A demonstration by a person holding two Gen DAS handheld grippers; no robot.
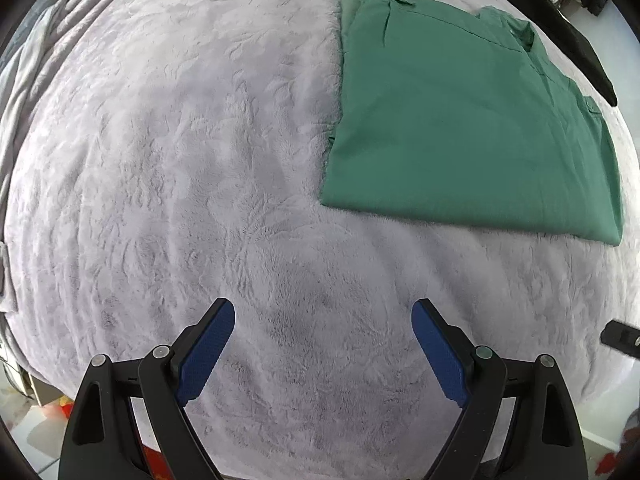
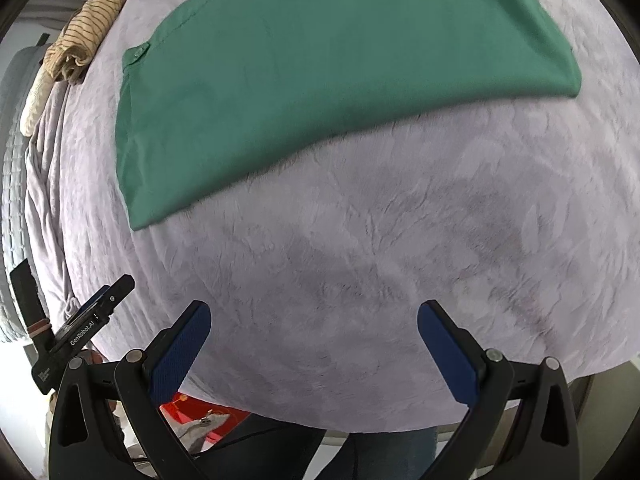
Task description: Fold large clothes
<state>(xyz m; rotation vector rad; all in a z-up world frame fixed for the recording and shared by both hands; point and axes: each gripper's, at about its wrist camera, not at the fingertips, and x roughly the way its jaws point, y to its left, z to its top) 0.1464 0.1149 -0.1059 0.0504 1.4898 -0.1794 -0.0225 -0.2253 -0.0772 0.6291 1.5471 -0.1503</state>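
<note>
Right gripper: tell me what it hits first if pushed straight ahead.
Probably the bare lilac blanket; the right gripper, jaws open and empty, points at it, short of the folded green shirt. Depth is uncertain.

Bed under a pale lilac plush blanket [image 1: 200, 160], blanket folds bunched along one edge, soft even light

Green shirt [image 2: 320, 60] cut off at twelve o'clock in the right wrist view, collar out of frame. Striped cloth [image 2: 86, 28] at ten o'clock bunched, kind of garment unclear. Black cloth [image 1: 560, 28] at one o'clock in the left wrist view clipped by the rim, shape unclear. Small dark object [image 1: 620, 338] at three o'clock cut by the edge, unidentifiable. Red thing [image 2: 192, 410] at seven o'clock mostly hidden behind the blanket [image 2: 360, 280].
</note>
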